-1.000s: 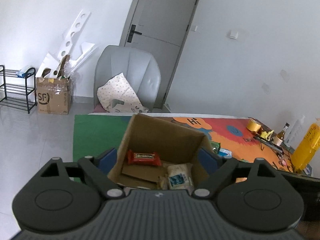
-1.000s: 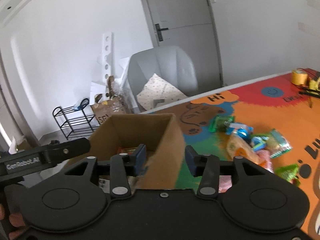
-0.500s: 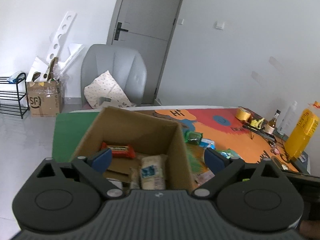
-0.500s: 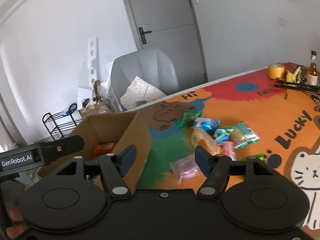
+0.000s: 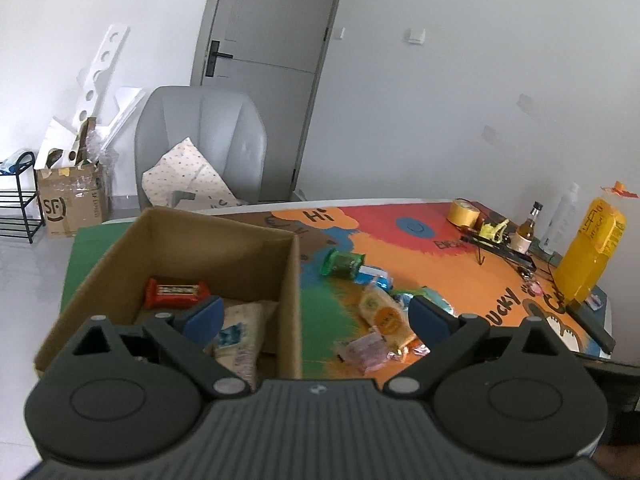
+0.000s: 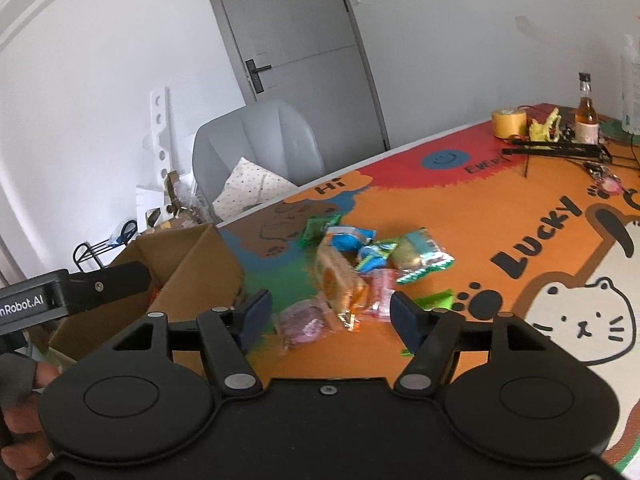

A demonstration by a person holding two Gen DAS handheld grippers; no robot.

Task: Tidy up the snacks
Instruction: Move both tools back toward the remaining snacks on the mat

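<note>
1. Setup: cardboard box (image 5: 224, 264) sits at the left end of the worktop (image 6: 500, 216), which is covered by a bright cartoon mat. A heap of wrapped snacks (image 6: 352, 276) lies loose on the mat just to the right of the box.
2. Box contents so far: a red bar (image 5: 176, 291) against the far side and a pale packet (image 5: 236, 336) nearer the camera, other wrappers partly hidden under the tool.
3. Left tool (image 5: 316, 314): jaws wide apart, nothing between them; it hangs over the box's right wall, one finger above the box and the other above the heap.
4. Right tool (image 6: 331, 314): jaws apart, no pad touching anything. A pink packet (image 6: 302, 322) and an orange packet (image 6: 340, 288) lie on the mat in line with the gap (under it, not gripped).
5. Step in hand, as I judge it: between placements, lining up on the next snack. Most of the heap is still outside the box, so the task looks early.
6. Next move calls for: lowering the right tool onto one packet only, probably the pink or orange one nearest the jaws. The wrappers overlap (risk of dragging a neighbour along), so the pads should close across a single packet's edge.
7. Far end of the worktop: tape roll (image 6: 509, 122), small bottle (image 6: 586, 110). Not part of the task.
</note>
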